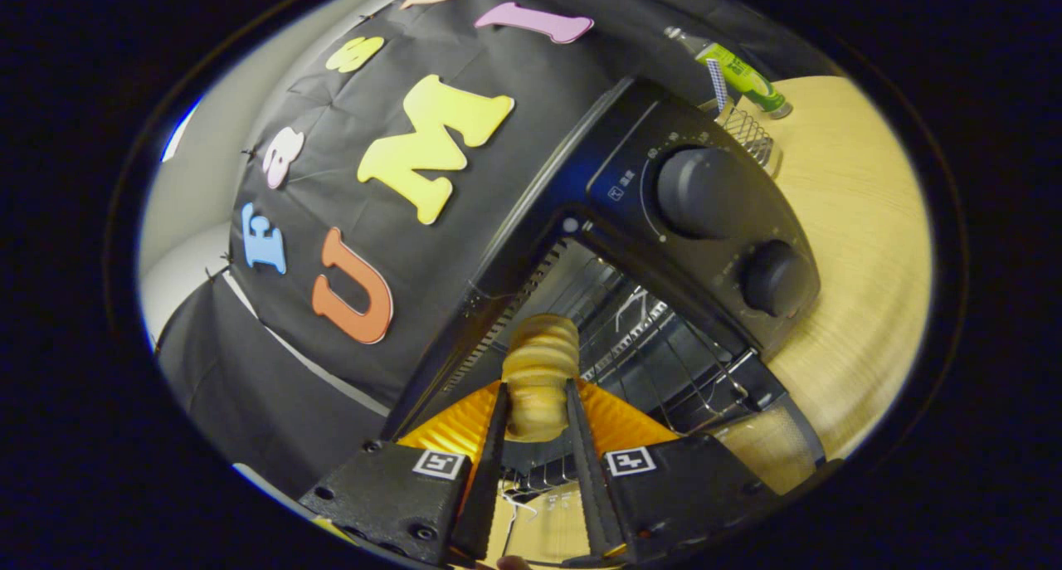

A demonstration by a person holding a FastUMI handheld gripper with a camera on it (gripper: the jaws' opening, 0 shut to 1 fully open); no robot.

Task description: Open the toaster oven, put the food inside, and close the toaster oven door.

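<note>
Toaster oven [630, 221] standing open; gripper [538, 404] clamping ridged tan food [539, 371] between both fingers, just at the oven's mouth.

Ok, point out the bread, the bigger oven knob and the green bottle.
bread [538, 379]: gripper view, ridged middle, between the gripper [538, 437] fingers.
bigger oven knob [697, 192]: gripper view, front face.
green bottle [742, 76]: gripper view, label.

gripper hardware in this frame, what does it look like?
The gripper has two narrow black fingers with ribbed inner faces, backed by ridged orange panels. Each sits on a blocky black mount with visible screws, topped by a square black-and-white fiducial tag.
</note>
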